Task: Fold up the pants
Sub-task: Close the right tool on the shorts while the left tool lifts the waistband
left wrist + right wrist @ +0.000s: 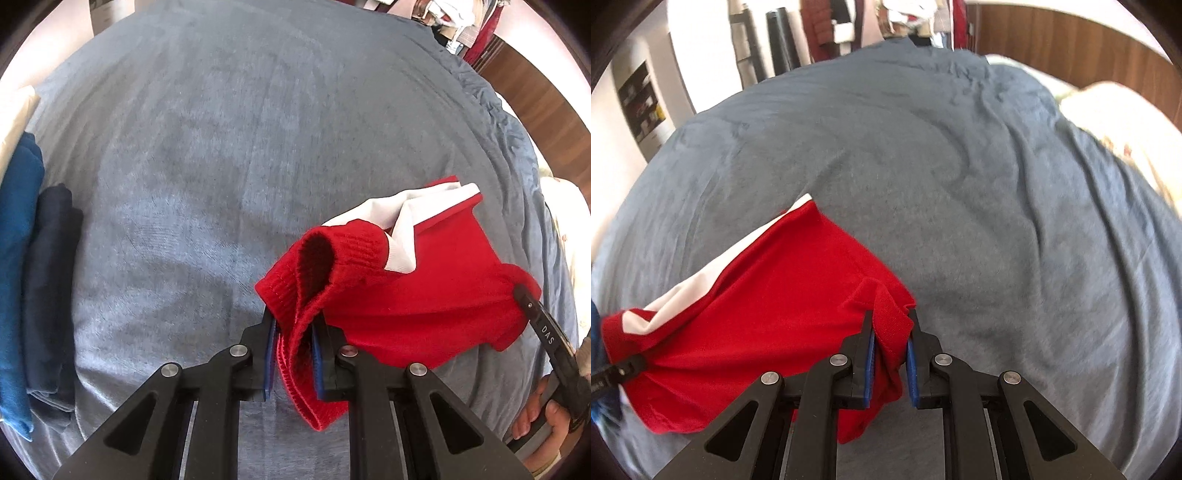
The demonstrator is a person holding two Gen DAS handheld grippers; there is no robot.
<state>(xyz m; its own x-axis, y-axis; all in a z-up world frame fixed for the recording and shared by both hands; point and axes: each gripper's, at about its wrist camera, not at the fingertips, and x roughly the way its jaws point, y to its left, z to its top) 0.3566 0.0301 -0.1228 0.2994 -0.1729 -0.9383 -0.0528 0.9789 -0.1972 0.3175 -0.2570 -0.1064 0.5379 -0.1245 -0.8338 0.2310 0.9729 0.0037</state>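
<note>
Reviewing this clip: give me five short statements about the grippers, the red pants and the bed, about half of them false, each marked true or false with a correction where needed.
1. The left gripper is shut on the red pants. True.
2. The right gripper is open with nothing between its fingers. False: red fabric is pinched between its blue pads.
3. The pants have a white stripe. True.
4. The pants lie on a bare wooden table. False: below them is a grey-blue bedspread.
5. Folded blue and dark navy clothes sit at the left edge of the left wrist view. True.
</note>
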